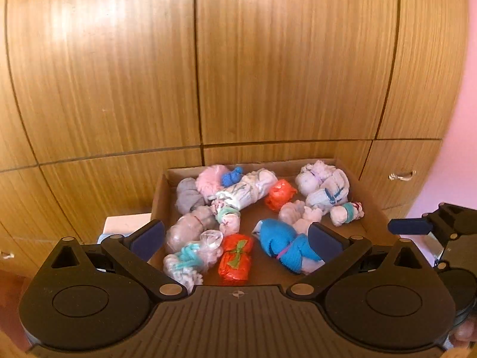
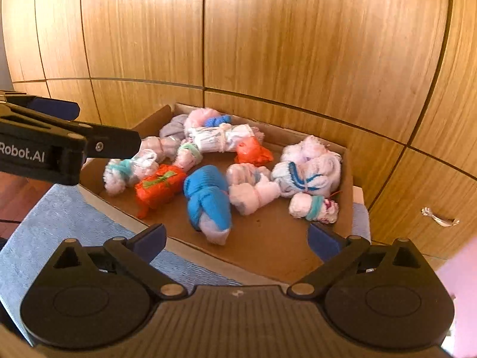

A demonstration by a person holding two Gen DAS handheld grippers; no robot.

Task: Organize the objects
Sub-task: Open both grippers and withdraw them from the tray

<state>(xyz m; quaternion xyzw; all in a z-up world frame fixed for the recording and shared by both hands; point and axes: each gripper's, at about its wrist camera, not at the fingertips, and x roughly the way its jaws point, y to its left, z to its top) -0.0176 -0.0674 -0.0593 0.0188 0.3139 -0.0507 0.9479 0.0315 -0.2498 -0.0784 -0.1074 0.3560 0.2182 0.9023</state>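
A shallow cardboard box (image 1: 161,197) (image 2: 347,179) holds several tied cloth bundles. Among them are a blue and white one (image 1: 283,246) (image 2: 208,201), an orange one with a green tie (image 1: 235,258) (image 2: 159,183), a second orange one (image 1: 280,194) (image 2: 253,152) and several white and pink ones. My left gripper (image 1: 237,240) is open and empty above the box's near edge. My right gripper (image 2: 237,238) is open and empty over the box's near right part. The left gripper also shows at the left of the right wrist view (image 2: 59,143). The right gripper shows at the right edge of the left wrist view (image 1: 417,225).
The box rests on a blue towel (image 2: 59,226) (image 1: 105,237). Wooden cabinet doors (image 1: 268,59) (image 2: 298,44) stand right behind the box, with a metal handle (image 1: 401,176) (image 2: 439,217) at the right. A wooden floor (image 2: 15,191) lies at the left.
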